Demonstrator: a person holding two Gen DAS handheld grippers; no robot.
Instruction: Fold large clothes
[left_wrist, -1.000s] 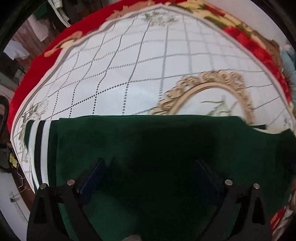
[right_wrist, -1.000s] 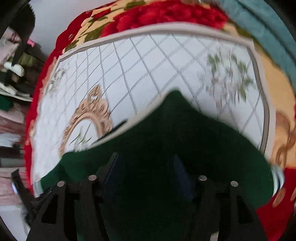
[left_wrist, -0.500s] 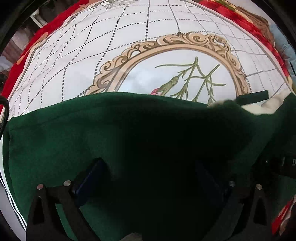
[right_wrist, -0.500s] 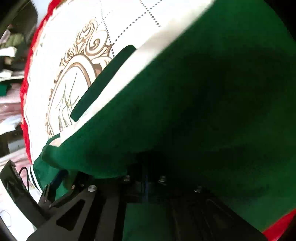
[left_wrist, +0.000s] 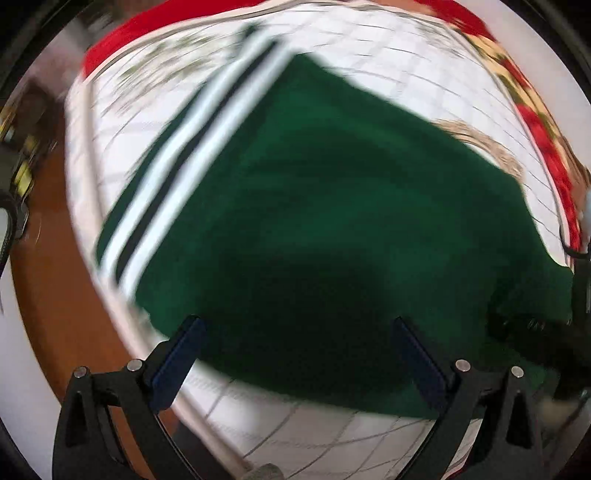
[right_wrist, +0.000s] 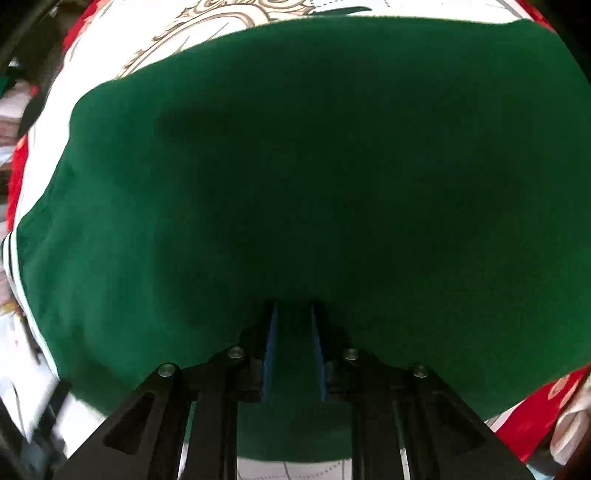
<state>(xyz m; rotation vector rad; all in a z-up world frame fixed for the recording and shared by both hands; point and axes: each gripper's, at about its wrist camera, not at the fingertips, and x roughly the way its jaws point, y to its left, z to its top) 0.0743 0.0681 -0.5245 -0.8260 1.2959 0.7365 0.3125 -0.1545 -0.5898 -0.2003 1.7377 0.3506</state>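
Left tool (left_wrist: 295, 354) wide open, holding nothing, green garment (left_wrist: 314, 206) lying just beyond it on blanket (left_wrist: 424, 81). Right tool (right_wrist: 293, 347) nearly closed, pinching garment's near edge.

Left wrist view is motion-blurred throughout: the green garment (left_wrist: 325, 221), its white stripes (left_wrist: 192, 147) at 10 o'clock and the patterned blanket (left_wrist: 424, 85) lack sharp detail. In the right wrist view the garment (right_wrist: 314, 166) hides most of the blanket; the fingertips (right_wrist: 269, 317) of the right gripper (right_wrist: 293, 325) disappear under its fold. Garment cut off at 3 o'clock
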